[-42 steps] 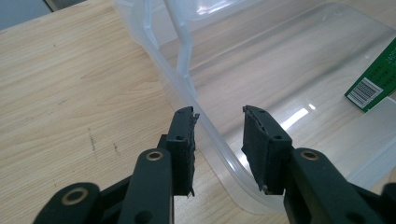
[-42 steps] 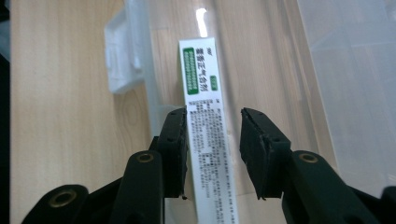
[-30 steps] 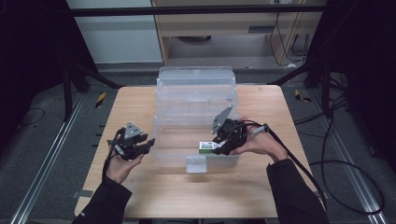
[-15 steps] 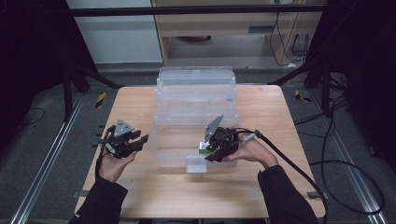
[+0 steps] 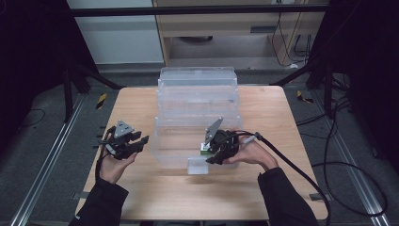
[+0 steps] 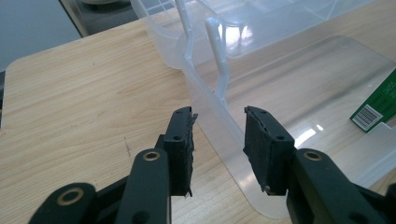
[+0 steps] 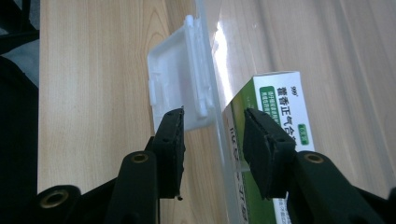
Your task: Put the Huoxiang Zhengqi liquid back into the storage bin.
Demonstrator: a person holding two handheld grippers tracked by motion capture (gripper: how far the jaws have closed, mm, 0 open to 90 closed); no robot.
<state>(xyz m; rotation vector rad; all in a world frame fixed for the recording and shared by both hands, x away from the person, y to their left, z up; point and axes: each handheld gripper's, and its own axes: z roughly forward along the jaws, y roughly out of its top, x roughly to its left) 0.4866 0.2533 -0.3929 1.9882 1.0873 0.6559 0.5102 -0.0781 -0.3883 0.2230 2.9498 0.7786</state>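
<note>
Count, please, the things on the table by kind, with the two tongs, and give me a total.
Clear plastic bins: 3, as far as the high view shows
Green and white box: 1
Left tongs and right tongs: 2
Total: 6

surface: wooden table (image 5: 263, 197) | on it: clear plastic bins (image 5: 197, 101), stepped front to back
</note>
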